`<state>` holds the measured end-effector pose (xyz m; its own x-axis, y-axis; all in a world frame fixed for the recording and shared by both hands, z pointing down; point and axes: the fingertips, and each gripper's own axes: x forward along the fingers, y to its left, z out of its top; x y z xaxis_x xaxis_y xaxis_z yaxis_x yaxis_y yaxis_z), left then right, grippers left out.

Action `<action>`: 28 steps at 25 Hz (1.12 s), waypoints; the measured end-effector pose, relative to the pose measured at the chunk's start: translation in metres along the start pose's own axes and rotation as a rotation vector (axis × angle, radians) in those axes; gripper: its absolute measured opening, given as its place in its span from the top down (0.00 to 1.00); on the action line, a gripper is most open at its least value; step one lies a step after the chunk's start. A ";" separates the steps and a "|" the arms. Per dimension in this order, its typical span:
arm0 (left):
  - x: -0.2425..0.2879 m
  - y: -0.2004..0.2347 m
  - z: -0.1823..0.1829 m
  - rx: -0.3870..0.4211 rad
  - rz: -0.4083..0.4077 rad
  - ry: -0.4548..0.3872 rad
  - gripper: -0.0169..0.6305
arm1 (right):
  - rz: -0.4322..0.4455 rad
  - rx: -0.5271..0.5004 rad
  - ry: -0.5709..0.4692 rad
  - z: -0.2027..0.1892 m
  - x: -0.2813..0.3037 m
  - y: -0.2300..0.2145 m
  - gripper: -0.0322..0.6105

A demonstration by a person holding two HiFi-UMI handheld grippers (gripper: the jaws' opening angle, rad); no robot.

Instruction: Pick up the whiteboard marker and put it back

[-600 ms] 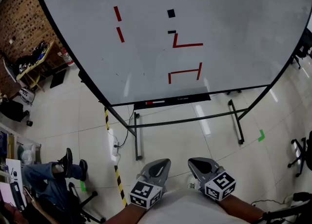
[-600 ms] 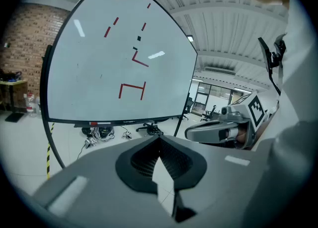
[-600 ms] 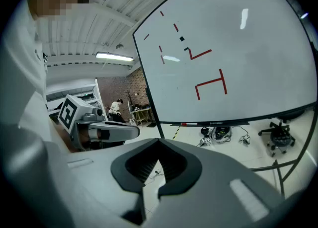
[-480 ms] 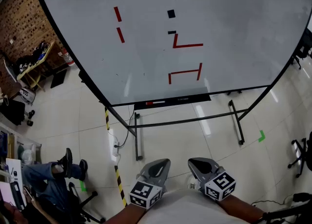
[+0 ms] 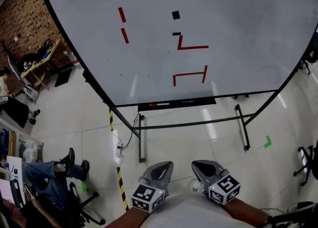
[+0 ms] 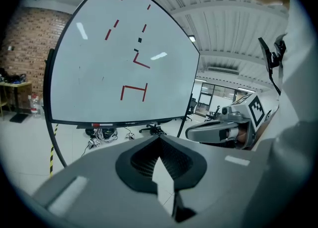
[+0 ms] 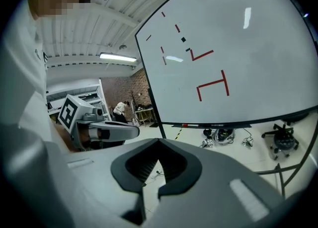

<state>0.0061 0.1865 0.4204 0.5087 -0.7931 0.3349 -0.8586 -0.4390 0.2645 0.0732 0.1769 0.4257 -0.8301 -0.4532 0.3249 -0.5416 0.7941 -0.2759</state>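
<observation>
Head view: I hold my left gripper (image 5: 165, 164) and right gripper (image 5: 198, 164) side by side, well short of the whiteboard (image 5: 223, 33). The marker (image 5: 160, 105) lies on its tray (image 5: 198, 102), far ahead of both fingertips.

Left gripper view: fingers clenched on nothing; marker (image 6: 95, 124) ahead, to their left.

Right gripper view: fingers clenched, empty; marker (image 7: 185, 125) ahead, slightly right.

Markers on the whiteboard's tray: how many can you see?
1: a red-ended marker lies toward the left end of the tray under the whiteboard. A pale streak farther right is too small to identify.
</observation>
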 end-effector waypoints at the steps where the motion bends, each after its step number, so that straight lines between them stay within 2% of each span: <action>1: 0.001 -0.002 0.001 0.001 0.004 -0.002 0.95 | 0.005 -0.004 -0.001 0.001 -0.001 -0.001 0.95; 19: 0.028 -0.043 0.006 0.002 0.128 -0.023 0.95 | 0.119 -0.041 -0.009 0.008 -0.038 -0.035 0.95; 28: 0.036 -0.050 0.002 -0.004 0.206 -0.020 0.95 | 0.171 -0.007 0.006 0.001 -0.042 -0.054 0.95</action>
<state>0.0668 0.1794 0.4175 0.3207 -0.8743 0.3643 -0.9443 -0.2648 0.1955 0.1371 0.1522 0.4260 -0.9091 -0.3092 0.2792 -0.3919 0.8621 -0.3213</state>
